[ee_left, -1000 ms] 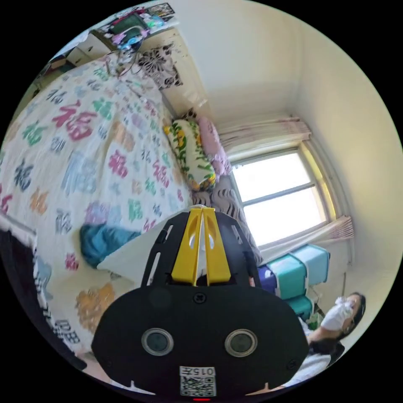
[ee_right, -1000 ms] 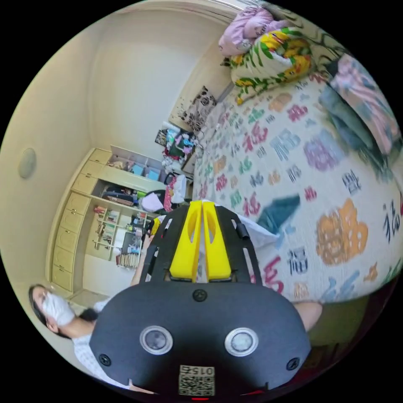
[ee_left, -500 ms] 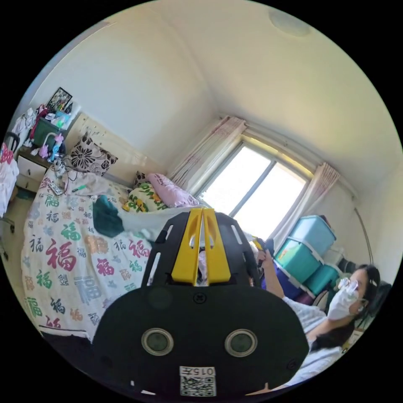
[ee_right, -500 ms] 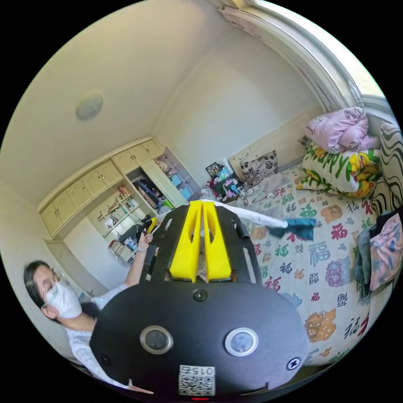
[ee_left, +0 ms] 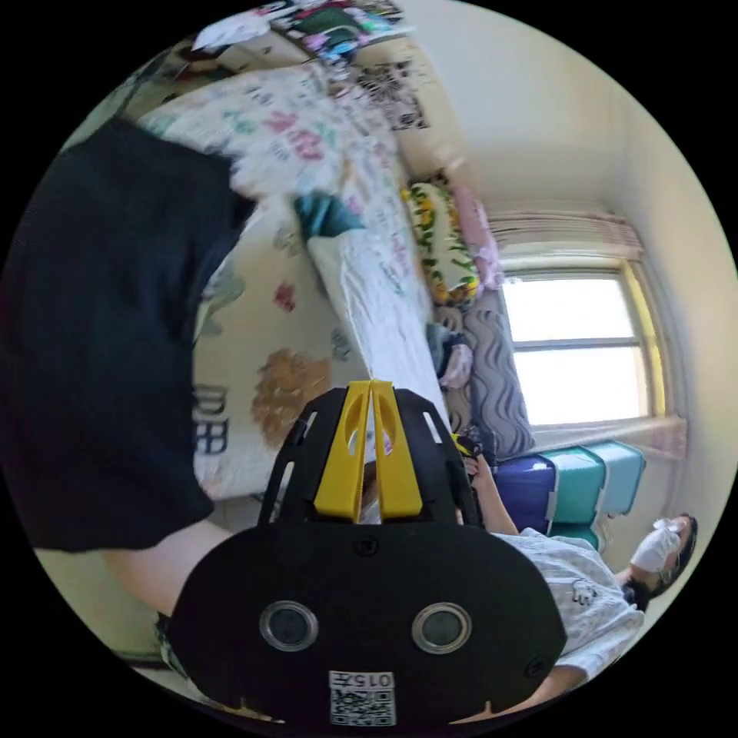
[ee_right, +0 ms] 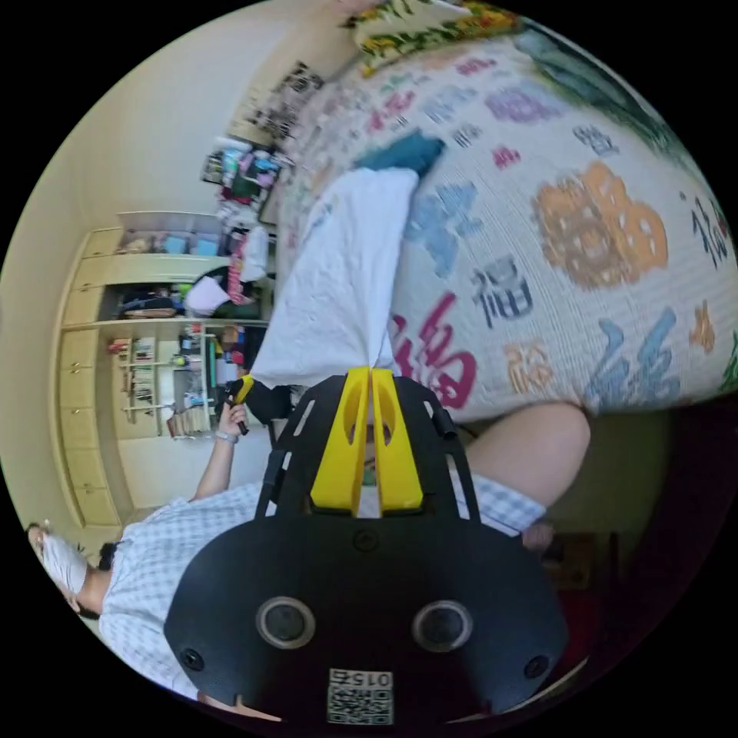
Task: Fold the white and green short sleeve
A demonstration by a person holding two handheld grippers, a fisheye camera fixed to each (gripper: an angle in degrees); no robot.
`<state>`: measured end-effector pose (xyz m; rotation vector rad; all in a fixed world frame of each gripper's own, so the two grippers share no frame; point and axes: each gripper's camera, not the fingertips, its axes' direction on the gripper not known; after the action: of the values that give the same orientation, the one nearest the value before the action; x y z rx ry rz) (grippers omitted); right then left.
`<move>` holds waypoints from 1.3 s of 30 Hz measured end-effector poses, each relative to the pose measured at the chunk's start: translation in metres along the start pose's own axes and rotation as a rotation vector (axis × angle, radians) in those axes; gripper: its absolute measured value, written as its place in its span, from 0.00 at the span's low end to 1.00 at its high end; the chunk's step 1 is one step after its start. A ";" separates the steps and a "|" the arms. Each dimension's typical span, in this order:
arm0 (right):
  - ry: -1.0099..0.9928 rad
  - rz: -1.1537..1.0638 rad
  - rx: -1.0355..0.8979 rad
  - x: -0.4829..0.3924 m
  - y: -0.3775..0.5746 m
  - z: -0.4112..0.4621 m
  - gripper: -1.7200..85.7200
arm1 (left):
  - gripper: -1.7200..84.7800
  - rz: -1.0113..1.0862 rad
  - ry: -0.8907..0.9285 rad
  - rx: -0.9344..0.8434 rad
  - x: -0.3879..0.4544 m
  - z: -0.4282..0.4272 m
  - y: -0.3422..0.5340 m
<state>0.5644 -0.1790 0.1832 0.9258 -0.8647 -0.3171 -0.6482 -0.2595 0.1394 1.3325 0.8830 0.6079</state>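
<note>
- Shirt (ee_right: 346,269) is strung between your two grippers over the bed (ee_right: 600,231), white body pulled into a long band, green sleeve (ee_right: 400,151) at the far end. Prob held like this to spread it flat on the cover before any fold.
- Same shirt in left gripper view: white band (ee_left: 380,307) runs from the jaws out to the green sleeve (ee_left: 323,215), above the bed (ee_left: 261,369).
- Left gripper (ee_left: 370,388): yellow jaws clenched, almost no gap, white cloth pinched at the tips.
- Right gripper (ee_right: 371,374): jaws likewise squeezed together, white hem caught between them.
- You're holding one edge at two pts so the cloth hangs straight & taut; I'd judge that keeps wrinkles out on lay-down.
- Can't tell if the far sleeve touches the bed yet.
- Another person (ee_right: 154,538) stands beside the bed, w/ a yellow-tipped tool in a raised hand (ee_right: 231,415).
</note>
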 end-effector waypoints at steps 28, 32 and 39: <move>0.024 0.109 0.284 0.140 0.022 -0.071 0.05 | 0.08 0.092 -0.611 -0.266 -0.176 0.241 0.160; -0.023 0.023 0.380 0.148 -0.043 -0.104 0.06 | 0.09 0.325 -0.586 -0.264 -0.118 0.322 0.109; -0.040 0.001 0.346 0.177 -0.175 -0.097 0.09 | 0.15 0.636 -0.530 -0.253 -0.026 0.537 0.027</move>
<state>0.7706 -0.3295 0.1033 1.2425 -0.9745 -0.1872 -0.2161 -0.5780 0.1737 1.4386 -0.0648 0.7670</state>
